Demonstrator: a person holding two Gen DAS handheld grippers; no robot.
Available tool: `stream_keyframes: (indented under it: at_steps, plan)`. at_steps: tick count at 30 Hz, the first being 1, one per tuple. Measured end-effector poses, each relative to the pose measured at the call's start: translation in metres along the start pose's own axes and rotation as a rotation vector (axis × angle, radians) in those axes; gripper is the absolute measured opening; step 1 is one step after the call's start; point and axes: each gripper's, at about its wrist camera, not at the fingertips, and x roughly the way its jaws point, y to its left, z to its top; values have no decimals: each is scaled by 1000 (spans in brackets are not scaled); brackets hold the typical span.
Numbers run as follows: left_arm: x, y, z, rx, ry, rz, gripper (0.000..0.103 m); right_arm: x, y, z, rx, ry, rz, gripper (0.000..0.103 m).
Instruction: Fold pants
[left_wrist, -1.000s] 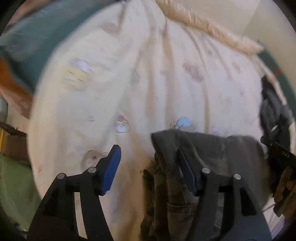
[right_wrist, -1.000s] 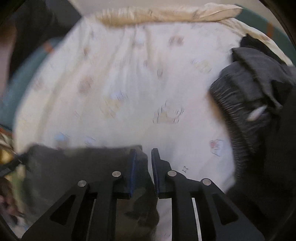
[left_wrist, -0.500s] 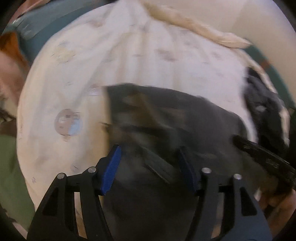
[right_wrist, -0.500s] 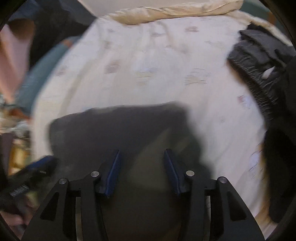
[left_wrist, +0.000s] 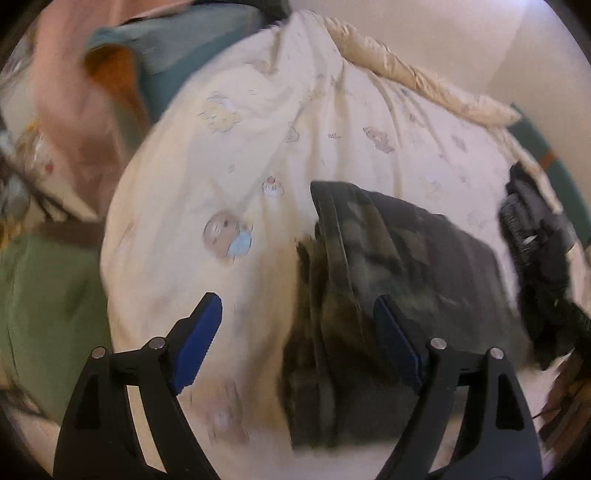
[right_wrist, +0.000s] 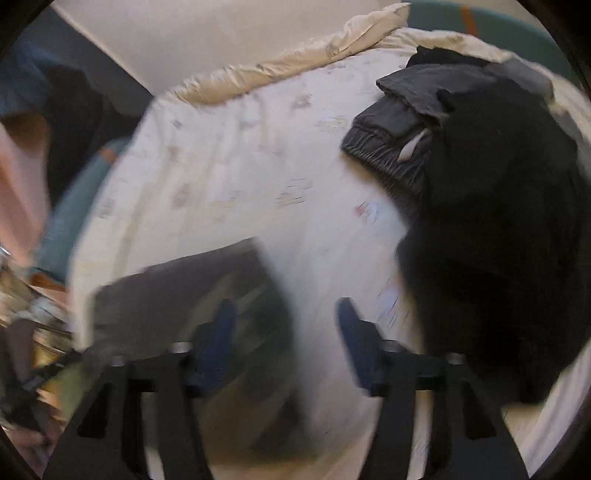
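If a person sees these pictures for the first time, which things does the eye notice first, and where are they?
First, the dark camouflage pants, lying folded on the cream printed bedsheet in the middle. Next, the heap of black and grey clothes on the sheet's right side. Both the left gripper and right gripper are opening, gripping nothing.

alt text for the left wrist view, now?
Folded camouflage pants lie on a cream cartoon-print sheet. The left claw is opening above them, gripping nothing. A dark clothes pile sits at the right edge.
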Motion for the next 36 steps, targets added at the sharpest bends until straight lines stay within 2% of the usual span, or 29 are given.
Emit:
stream_keyframes:
  at_steps: [1,3,5,8,10,12,14,17,18,22,26,30,33,36]
  plan:
    - [-10,-1,-9,-16,-2,-16,85,-10,3,-9,16,-7,34,84]
    - [-25,-4,-29,-56,-4,-32,87,-25,14,-34,28,4,116,84]
    - [-35,-4,-53,-114,3,-37,90,-24,27,-53,30,40,152,84]
    - [-34,2,-86,-258,52,-82,90,-17,44,-88,11,103,168,84]
    - [-30,2,-103,-314,69,-103,90,-8,51,-107,12,123,170,84]
    - [-16,3,-119,-411,113,-191,90,1,47,-121,98,140,257,85]
    - [1,5,-134,-545,139,-335,90,15,38,-131,231,179,337,88]
    - [8,2,-136,-594,65,-402,90,31,32,-139,334,190,421,89]
    - [12,2,-137,-612,60,-417,90,38,27,-140,387,188,472,89]
    - [36,0,-135,-657,45,-444,90,56,8,-143,552,167,562,94]
    - [58,-8,-126,-671,37,-476,90,82,-2,-144,654,179,584,94]
    - [74,-12,-114,-705,39,-494,90,94,-6,-137,707,139,610,98]
    - [84,-3,-110,-755,40,-517,90,97,-22,-138,821,99,628,98]
    - [87,4,-107,-769,55,-537,90,82,-37,-135,857,-10,569,97]
